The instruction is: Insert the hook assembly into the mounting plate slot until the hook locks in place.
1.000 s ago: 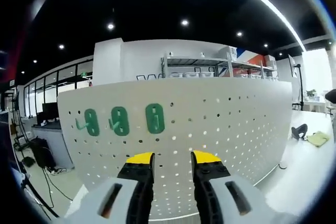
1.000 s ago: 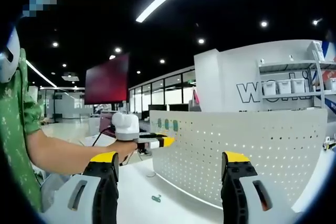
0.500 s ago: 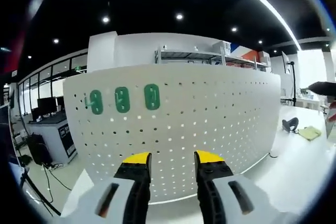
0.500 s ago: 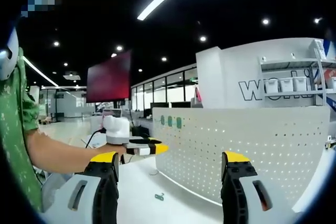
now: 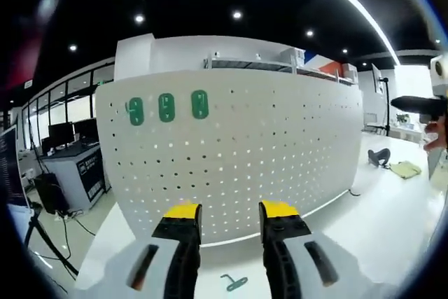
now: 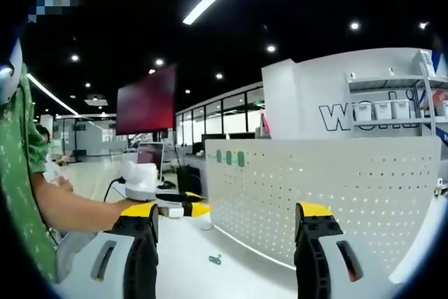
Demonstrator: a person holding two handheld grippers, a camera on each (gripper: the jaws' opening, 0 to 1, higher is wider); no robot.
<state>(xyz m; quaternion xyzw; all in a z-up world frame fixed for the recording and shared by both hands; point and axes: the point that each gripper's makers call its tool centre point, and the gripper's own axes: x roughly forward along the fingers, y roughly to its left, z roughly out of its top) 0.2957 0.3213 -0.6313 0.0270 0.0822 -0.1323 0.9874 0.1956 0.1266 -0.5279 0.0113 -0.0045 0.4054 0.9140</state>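
A big white board full of small holes (image 5: 266,145) stands upright on a white table (image 5: 392,222); in the right gripper view the same board (image 6: 336,187) runs across the middle of the picture; behind it is a white wall with dark letters that look like "wor" (image 6: 343,113), the rest cut off by a shelf rack (image 6: 395,113); on that rack sit white bins (image 6: 381,110), and I cannot tell what is in them.

Three green hook pieces (image 5: 166,107) hang in a row near the top left corner of the board, close beside each other; from the other side they show as small green spots (image 6: 231,158) near the board's top corner.

One more small green hook (image 5: 236,283) lies flat on the table in front of the board, between the jaws of the left gripper (image 5: 225,209); it shows too in the right gripper view as a tiny green piece (image 6: 215,259) on the table.

The left gripper has its yellow-tipped jaws a little way apart with nothing in them; seen from the right it is held out by a person's arm (image 6: 77,208) in a green sleeve (image 6: 17,173).

The right gripper (image 6: 227,209) has its jaws spread wide with nothing between them.

A dark red screen (image 6: 145,103) hangs farther back in the room.
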